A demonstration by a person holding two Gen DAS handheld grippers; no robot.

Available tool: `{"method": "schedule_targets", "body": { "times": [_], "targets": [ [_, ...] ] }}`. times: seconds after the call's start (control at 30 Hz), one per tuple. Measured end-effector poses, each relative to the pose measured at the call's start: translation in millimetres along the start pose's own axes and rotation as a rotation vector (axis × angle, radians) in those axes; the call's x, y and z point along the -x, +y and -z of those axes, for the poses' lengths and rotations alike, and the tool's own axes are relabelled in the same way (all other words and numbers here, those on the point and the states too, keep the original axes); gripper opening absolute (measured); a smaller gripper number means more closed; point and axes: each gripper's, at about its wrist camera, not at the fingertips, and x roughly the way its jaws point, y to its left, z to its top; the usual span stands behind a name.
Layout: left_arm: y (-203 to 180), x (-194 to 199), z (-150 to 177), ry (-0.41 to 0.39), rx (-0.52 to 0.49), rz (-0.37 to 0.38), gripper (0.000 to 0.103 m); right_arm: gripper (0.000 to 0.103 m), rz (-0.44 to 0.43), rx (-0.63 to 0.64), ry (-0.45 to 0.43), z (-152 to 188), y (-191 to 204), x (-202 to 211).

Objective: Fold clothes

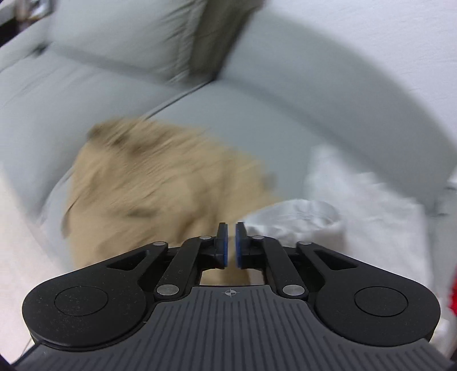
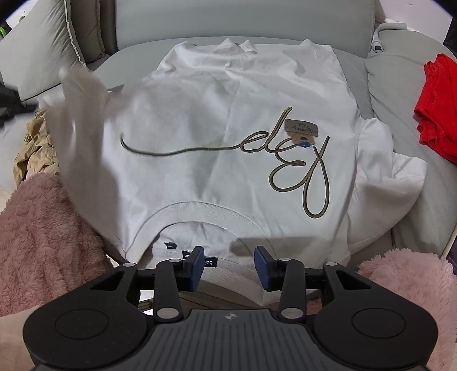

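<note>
White sweatshirt (image 2: 228, 148) lies flat on the grey sofa (image 2: 200, 20), ribbed collar nearest, looping gold script across the chest, one sleeve a blur at its left edge. Right gripper (image 2: 230, 266): fingers spread, over the collar, holding nothing. Left gripper (image 1: 231, 245): fingers nearly pressed together, empty, above a crumpled tan garment (image 1: 160, 194). Fluffy pink fleece (image 2: 42, 234) beside the sweatshirt; red cloth (image 2: 437, 105) on the armrest.

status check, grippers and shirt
Left gripper nearly shut, nothing visibly held. Right gripper open at the white shirt collar. Shirt spread on sofa. Tan garment beside it.
</note>
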Motion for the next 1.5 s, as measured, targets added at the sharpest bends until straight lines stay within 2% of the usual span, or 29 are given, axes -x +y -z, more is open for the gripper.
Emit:
{"method": "schedule_targets", "body": {
  "times": [0.03, 0.07, 0.13, 0.2, 0.3, 0.43, 0.57, 0.7, 0.83, 0.87, 0.93, 1.0, 1.1, 1.17, 1.23, 1.4, 1.5],
  "targets": [
    [9, -3, 2, 0.007, 0.040, -0.017, 0.008, 0.041, 0.000, -0.005, -0.008, 2, -2, 3],
    [14, 2, 4, -0.010, 0.052, 0.008, 0.008, 0.041, 0.000, -0.008, -0.010, 2, -3, 3],
    [11, 13, 8, -0.034, -0.015, 0.116, 0.008, 0.041, -0.004, -0.031, 0.000, 6, -8, 1],
    [-8, 17, 11, 0.001, -0.171, 0.217, 0.012, 0.041, -0.009, -0.052, 0.019, 7, -12, -3],
    [-35, 4, 20, 0.084, -0.307, 0.206, 0.013, 0.041, -0.014, -0.054, 0.028, 7, -9, -5],
    [-54, -25, 28, 0.157, -0.330, 0.171, 0.012, 0.043, -0.005, -0.015, 0.006, 8, -2, 1],
    [-72, -37, 30, 0.143, -0.336, 0.145, 0.014, 0.043, 0.002, -0.030, 0.014, 11, -8, 1],
    [-104, -37, 38, 0.111, -0.451, 0.188, 0.015, 0.043, 0.007, -0.052, 0.028, 13, -15, 0],
    [-136, -37, 46, 0.078, -0.566, 0.231, 0.027, 0.043, 0.008, -0.056, 0.030, 15, -15, -1],
    [-139, -34, 49, 0.067, -0.591, 0.221, 0.030, 0.043, 0.007, -0.056, 0.029, 15, -15, -1],
    [-131, -25, 48, 0.041, -0.558, 0.200, 0.033, 0.043, 0.004, -0.054, 0.027, 15, -15, -1],
    [-95, -7, 36, 0.002, -0.369, 0.162, 0.038, 0.043, -0.005, -0.058, 0.028, 16, -15, -3],
    [-58, 3, 27, -0.008, -0.175, 0.154, 0.037, 0.044, -0.024, -0.066, 0.037, 17, -16, -9],
    [-46, 1, 30, 0.025, -0.154, 0.157, 0.036, 0.044, -0.037, -0.069, 0.050, 16, -15, -13],
    [-50, -4, 33, 0.037, -0.185, 0.138, 0.036, 0.044, -0.040, -0.062, 0.054, 16, -13, -15],
    [-64, -24, 25, 0.103, -0.168, 0.123, 0.040, 0.044, -0.038, -0.052, 0.040, 17, -12, -12],
    [-83, -43, 21, 0.138, -0.247, 0.047, 0.038, 0.045, -0.033, -0.094, 0.047, 20, -20, -13]
  ]
}}
